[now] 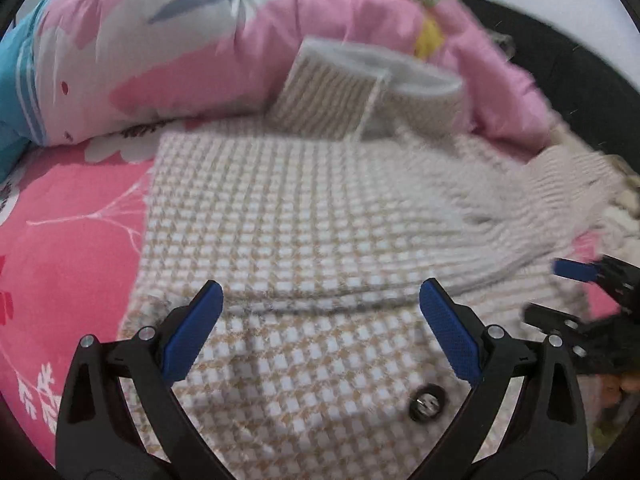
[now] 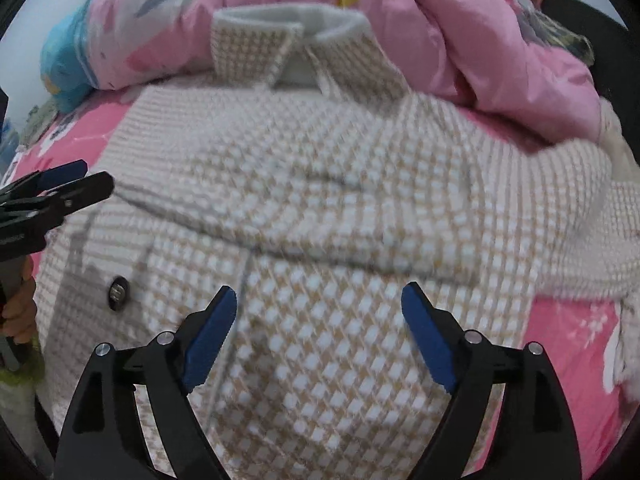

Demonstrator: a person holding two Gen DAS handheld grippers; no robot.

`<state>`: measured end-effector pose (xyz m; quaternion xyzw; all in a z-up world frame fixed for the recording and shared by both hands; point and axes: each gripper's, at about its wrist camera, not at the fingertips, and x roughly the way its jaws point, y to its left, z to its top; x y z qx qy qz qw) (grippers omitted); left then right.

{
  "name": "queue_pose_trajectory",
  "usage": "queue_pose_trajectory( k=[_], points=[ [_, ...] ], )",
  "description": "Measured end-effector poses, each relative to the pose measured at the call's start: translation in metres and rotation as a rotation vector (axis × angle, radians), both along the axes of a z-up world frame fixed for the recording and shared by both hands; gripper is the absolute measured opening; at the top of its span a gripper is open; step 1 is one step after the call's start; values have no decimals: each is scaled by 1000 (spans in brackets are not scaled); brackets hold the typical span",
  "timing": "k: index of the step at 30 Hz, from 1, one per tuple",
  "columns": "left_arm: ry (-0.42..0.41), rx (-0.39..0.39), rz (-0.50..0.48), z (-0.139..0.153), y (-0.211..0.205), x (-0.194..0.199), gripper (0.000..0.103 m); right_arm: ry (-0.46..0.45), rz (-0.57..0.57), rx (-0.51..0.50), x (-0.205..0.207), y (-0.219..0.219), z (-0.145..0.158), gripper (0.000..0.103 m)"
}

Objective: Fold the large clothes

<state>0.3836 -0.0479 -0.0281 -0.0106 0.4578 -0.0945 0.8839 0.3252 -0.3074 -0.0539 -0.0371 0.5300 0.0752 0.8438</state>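
A beige-and-white houndstooth coat (image 1: 288, 220) lies front up on a pink bed, its collar (image 1: 360, 80) at the far end and one sleeve folded across the chest. A dark button (image 1: 426, 402) shows near the front edge. My left gripper (image 1: 320, 296) hovers open above the coat's lower front, nothing between its blue pads. In the right wrist view the same coat (image 2: 320, 208) fills the frame, with the button (image 2: 118, 293) at the left. My right gripper (image 2: 318, 294) stands open over the lower front, holding nothing. Each gripper appears at the edge of the other's view.
A bunched pink floral duvet (image 1: 180, 40) is heaped behind the collar, also seen as the duvet (image 2: 460, 32) in the right wrist view. The pink floral sheet (image 1: 68, 248) shows left of the coat, and a strip of sheet (image 2: 568, 340) to its right. A hand (image 2: 20, 312) grips the left tool.
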Motion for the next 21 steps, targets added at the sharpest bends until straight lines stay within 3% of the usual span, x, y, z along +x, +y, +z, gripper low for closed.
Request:
queue_pose_trajectory(
  k=[4,6,11,17,21],
  points=[
    [43,36,45,-20,-3,23,95,23,-52,17,0,-5,-16,83],
    [83,44,47,-30,-3,32,95,22,-44,1,-1,-3,-20,89],
    [27,59,37,-32,-5,20,95,16,-20,-69,-4,7,-29,96],
    [-44,66,31,-34,-3,1,95,36,-43,-48,-6,5,-28,97],
    [-44,72,31,-36,-4,7,95,50,-50,-29,-4,3,-28,97]
  ],
)
